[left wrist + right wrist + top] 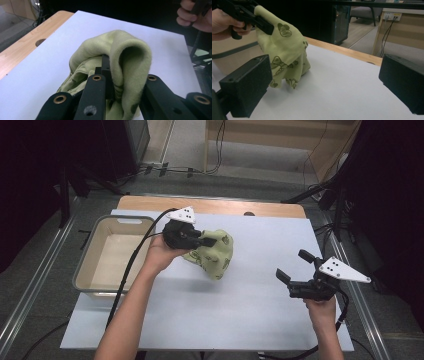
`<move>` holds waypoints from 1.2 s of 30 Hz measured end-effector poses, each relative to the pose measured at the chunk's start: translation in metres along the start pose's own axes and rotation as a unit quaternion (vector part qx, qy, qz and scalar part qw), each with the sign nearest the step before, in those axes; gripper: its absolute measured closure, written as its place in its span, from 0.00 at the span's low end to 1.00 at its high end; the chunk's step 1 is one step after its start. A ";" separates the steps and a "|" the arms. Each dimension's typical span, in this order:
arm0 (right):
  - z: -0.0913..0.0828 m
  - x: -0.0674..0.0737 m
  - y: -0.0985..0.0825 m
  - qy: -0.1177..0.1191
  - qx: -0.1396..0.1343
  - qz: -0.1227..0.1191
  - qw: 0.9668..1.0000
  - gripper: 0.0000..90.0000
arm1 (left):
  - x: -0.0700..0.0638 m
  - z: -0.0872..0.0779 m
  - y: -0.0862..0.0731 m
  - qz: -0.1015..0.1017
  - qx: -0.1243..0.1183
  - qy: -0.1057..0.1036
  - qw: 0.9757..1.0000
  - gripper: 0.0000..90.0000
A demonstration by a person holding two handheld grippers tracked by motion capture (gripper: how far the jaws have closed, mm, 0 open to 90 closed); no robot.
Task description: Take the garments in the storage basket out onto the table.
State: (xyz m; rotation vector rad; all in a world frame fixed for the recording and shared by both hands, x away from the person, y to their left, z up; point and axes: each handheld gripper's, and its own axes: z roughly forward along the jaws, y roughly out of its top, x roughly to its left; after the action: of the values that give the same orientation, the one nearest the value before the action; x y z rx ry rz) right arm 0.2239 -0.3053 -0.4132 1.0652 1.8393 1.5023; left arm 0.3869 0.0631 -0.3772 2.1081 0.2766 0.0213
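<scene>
A pale green cloth [216, 256] printed with darker heart shapes hangs bunched over the white table sheet [240, 305], its lower folds touching the sheet. My left gripper [212, 241] is shut on the cloth's upper edge, at the middle left of the high view. In the left gripper view the cloth [125, 50] folds over between the jaws of that gripper [126, 72]. My right gripper [294, 265] is open at the right side of the sheet, apart from the cloth, with nothing between its jaws. The right gripper view looks past this open gripper [324, 82] at the cloth [287, 47] and the left gripper [262, 22] holding it.
A beige plastic bin [86, 257] stands at the left edge of the table, beside my left hand. A wooden table edge [225, 206] with a round hole runs along the back. Cables and dark stands lie beyond the table.
</scene>
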 end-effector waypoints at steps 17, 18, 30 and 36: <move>-0.001 -0.001 -0.001 0.001 0.000 0.001 1.000 0.00 | -0.004 0.038 -0.003 -0.001 0.028 -0.003 1.000 0.89; -0.001 -0.001 -0.001 0.001 0.000 0.000 1.000 0.00 | -0.004 0.041 -0.003 -0.003 0.026 -0.005 1.000 0.89; -0.003 -0.003 -0.001 0.000 -0.002 0.006 1.000 0.00 | -0.002 0.059 -0.004 -0.001 0.042 -0.026 0.999 0.89; -0.002 -0.003 -0.001 0.001 -0.002 0.004 1.000 0.00 | -0.004 0.069 -0.003 0.007 0.060 -0.027 0.998 0.89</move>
State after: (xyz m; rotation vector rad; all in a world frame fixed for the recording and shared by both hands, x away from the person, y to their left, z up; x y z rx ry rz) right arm 0.2236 -0.3093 -0.4139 1.0716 1.8346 1.5122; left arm 0.3914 0.0055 -0.4158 2.2259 0.2350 -0.0453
